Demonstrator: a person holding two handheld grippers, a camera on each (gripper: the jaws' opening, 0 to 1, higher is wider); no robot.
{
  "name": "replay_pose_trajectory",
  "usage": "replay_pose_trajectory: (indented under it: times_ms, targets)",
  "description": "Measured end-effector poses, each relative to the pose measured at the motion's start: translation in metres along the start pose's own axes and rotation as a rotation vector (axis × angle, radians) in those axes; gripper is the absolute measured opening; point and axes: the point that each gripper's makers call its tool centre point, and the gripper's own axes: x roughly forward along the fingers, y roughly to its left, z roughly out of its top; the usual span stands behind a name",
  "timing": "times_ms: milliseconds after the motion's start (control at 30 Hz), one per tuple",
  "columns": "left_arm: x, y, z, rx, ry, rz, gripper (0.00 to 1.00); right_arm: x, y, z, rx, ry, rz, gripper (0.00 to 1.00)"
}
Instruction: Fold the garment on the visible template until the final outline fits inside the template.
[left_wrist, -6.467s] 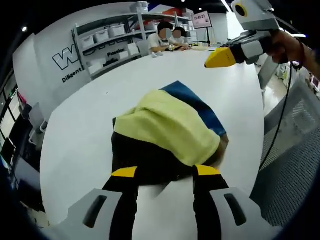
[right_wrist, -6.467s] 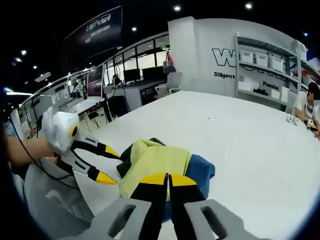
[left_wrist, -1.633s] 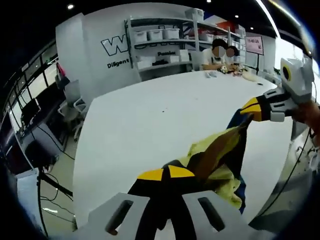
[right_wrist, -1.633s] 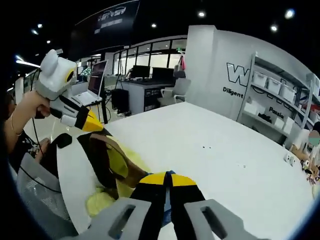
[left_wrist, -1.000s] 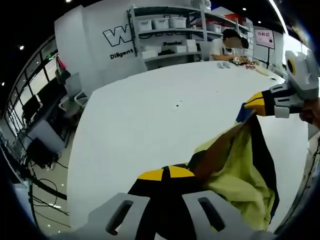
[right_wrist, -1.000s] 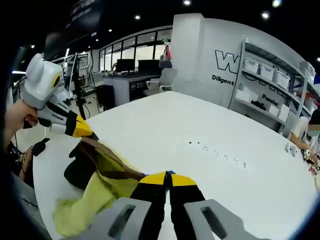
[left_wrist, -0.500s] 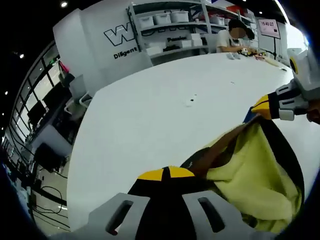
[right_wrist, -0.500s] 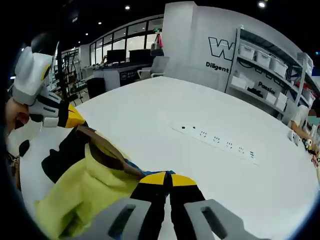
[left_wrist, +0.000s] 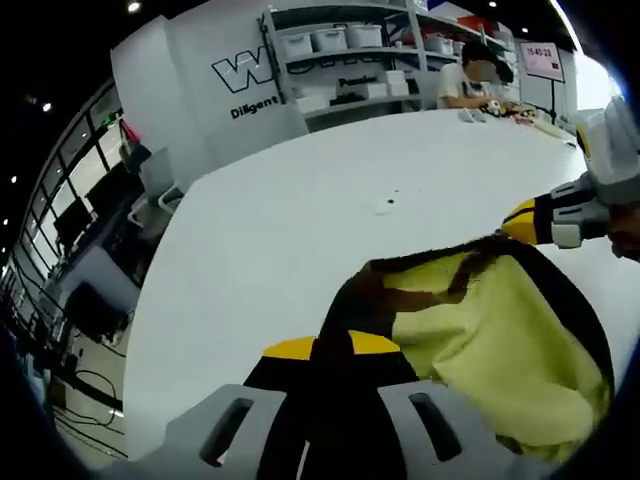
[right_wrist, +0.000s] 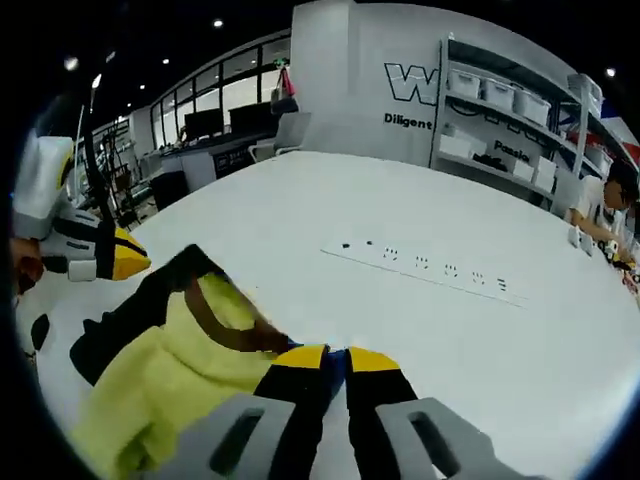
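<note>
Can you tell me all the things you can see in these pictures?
garment: one, yellow, black and brown, held up over the table's near edge
table: one, white, big
socket strip: one, white, set flat in the table
shelves: one rack, white bins, far wall
left gripper: yellow tips, shut on garment
right gripper: yellow tips, shut on garment

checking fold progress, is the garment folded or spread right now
Spread, not folded: the garment hangs stretched between the left gripper and right gripper.
</note>
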Motion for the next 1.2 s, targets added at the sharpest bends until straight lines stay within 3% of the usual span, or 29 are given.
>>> replay_pose_trajectory:
  times_ms: [133, 300, 433, 800, 900, 1067, 1200]
  targets:
    - [-0.017, -0.007, -0.003, 0.017, -0.017, -0.034, 0.26, -0.015, 0.009, 0.001, 0.060, -0.019, 0.021, 0.22]
    - [-0.035, -0.020, 0.000, 0.047, -0.072, -0.084, 0.37, -0.032, 0.019, -0.009, 0.105, -0.001, 0.038, 0.33]
    - [-0.047, -0.023, -0.009, 0.084, -0.077, -0.075, 0.36, -0.044, 0.027, -0.017, 0.114, 0.002, 0.044, 0.32]
    - [-0.080, -0.043, -0.034, 0.143, -0.108, -0.168, 0.39, -0.080, 0.046, -0.046, 0.124, 0.029, 0.037, 0.29]
    - [-0.087, -0.041, -0.043, 0.128, -0.108, -0.142, 0.37, -0.087, 0.051, -0.051, 0.145, 0.036, 0.043, 0.29]
    - [-0.092, -0.049, -0.063, 0.097, -0.096, -0.156, 0.35, -0.095, 0.057, -0.067, 0.147, 0.056, 0.040, 0.28]
    - [-0.088, -0.058, -0.079, 0.158, -0.069, -0.168, 0.37, -0.100, 0.059, -0.083, 0.159, 0.087, 0.016, 0.25]
